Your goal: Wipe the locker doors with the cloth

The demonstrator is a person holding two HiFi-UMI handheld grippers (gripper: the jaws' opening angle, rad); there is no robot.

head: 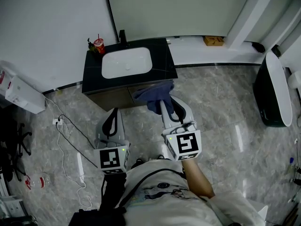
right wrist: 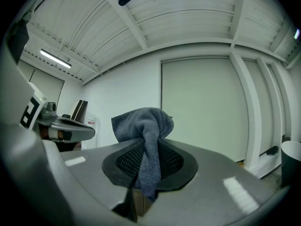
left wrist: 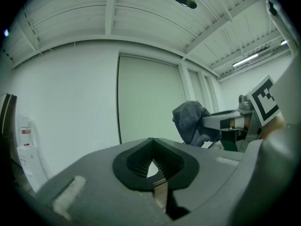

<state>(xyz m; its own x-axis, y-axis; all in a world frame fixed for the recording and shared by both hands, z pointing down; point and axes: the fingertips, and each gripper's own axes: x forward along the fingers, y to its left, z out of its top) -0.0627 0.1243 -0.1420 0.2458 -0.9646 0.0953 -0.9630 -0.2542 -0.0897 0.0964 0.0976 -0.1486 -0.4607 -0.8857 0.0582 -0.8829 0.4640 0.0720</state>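
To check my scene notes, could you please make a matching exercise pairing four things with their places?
Things: 1 dark grey-blue cloth; 2 red cup with straw; 3 clear plastic bottle; 4 white oval basin.
Places: A on the grey tiled floor; B sunk in the black countertop; C between the jaws of the right gripper; D on the countertop's back left corner.
Pairs: 1-C, 2-D, 3-A, 4-B.

**Grey marble underfoot, white walls all round**

Looking down: glossy, veined grey floor. A black surface with a white basin sits against the white wall. A white cable snakes along at left. Overhead, a panelled ceiling and a lit strip light.
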